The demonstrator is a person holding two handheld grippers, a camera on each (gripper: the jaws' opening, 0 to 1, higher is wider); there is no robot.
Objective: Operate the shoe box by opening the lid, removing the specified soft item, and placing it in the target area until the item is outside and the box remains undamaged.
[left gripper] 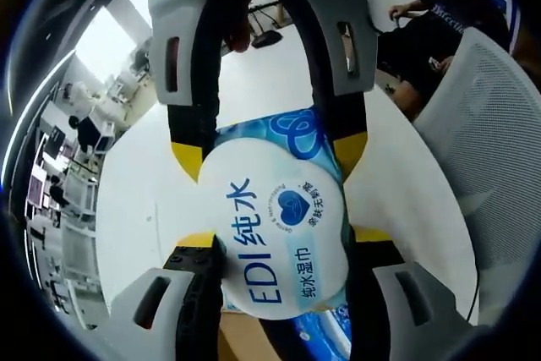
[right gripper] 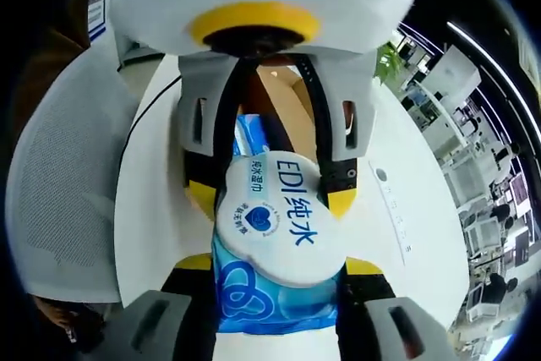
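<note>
Nearest the lens in the left gripper view, the left gripper (left gripper: pixel 275 264) clamps one end of a wet wipes pack (left gripper: pixel 275 226), its grey jaws with yellow tips pressing the pack's sides. The pack is blue with a white oval lid printed "EDI" and Chinese characters around a small blue heart. From the far end of the pack the right gripper (left gripper: pixel 269 154) reaches in and also has its yellow-tipped jaws closed against it, so the pack is held in the air between the two tools.

In the right gripper view the same wet wipes pack (right gripper: pixel 275 247) sits between the right gripper (right gripper: pixel 275 268) at the bottom and the left gripper (right gripper: pixel 270 196) opposite, both narrowed onto it. Beneath the pack lies a white round table (right gripper: pixel 406 209). Beside the table, a white mesh chair (right gripper: pixel 59 183) stands close, and beyond the pack a person in dark clothes (left gripper: pixel 439 23) sits near the table's edge.
</note>
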